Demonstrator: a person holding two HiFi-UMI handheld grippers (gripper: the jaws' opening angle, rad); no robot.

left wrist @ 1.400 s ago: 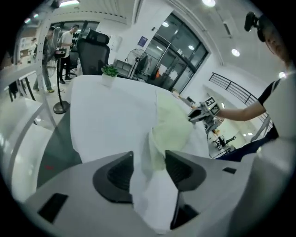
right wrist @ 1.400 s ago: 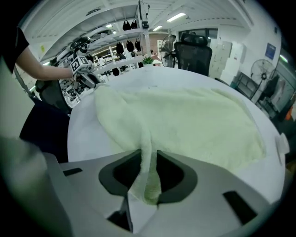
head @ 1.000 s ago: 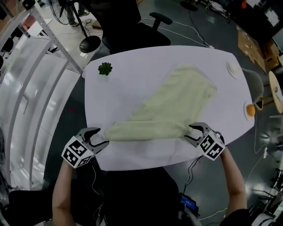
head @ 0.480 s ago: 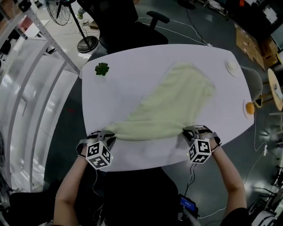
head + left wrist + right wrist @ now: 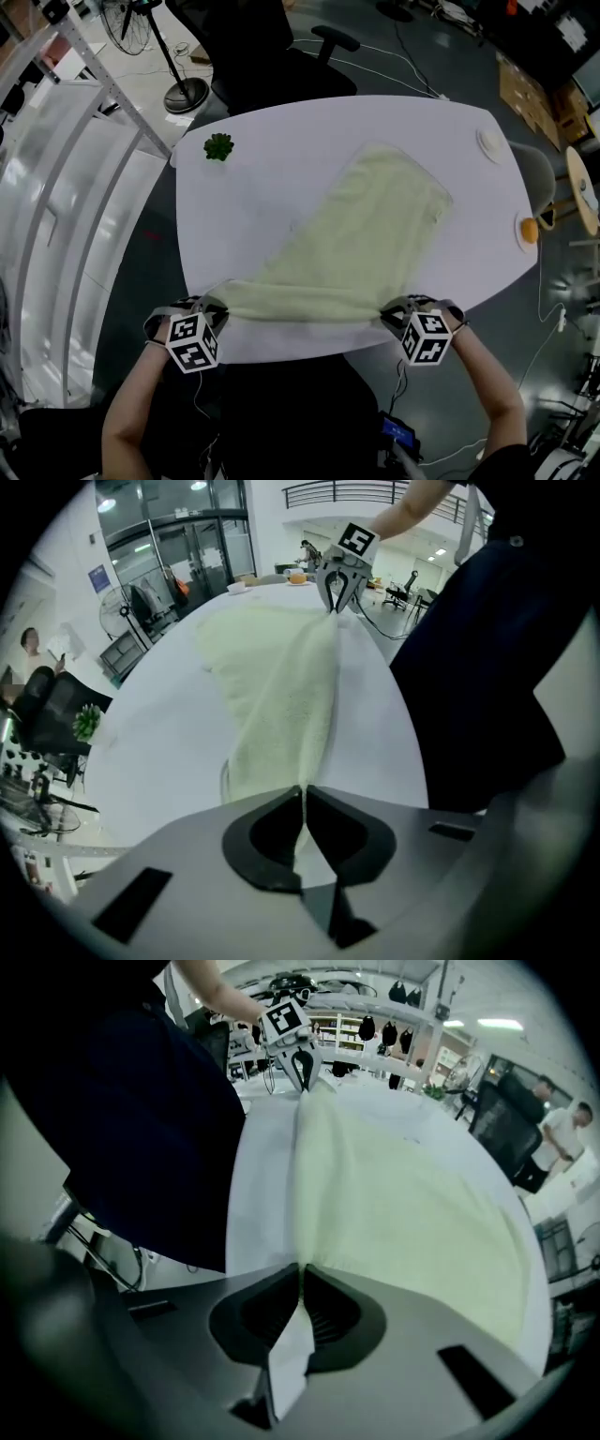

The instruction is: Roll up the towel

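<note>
**Head view: two tongs take the near corners of one towel**

The pale green towel point(image 5: 366, 234) lies flat and slantwise across the white table point(image 5: 262, 187), running from the upper right of the frame down to the near edge. At lower left the left tongs point(image 5: 214, 307) are clamped on one near corner. At lower right the right tongs point(image 5: 394, 315) are closing on the other, with cloth pressed between the pads. Each gripper view shows towel fabric caught at the jaw tips. Holding both corners of the near hem likely keeps that edge taut and straight, ready to turn over for the first roll. No roll has formed yet. Also on the table are one small green plant point(image 5: 218, 146) at upper left and two white dishes point(image 5: 494, 145) at the right edge.
</note>
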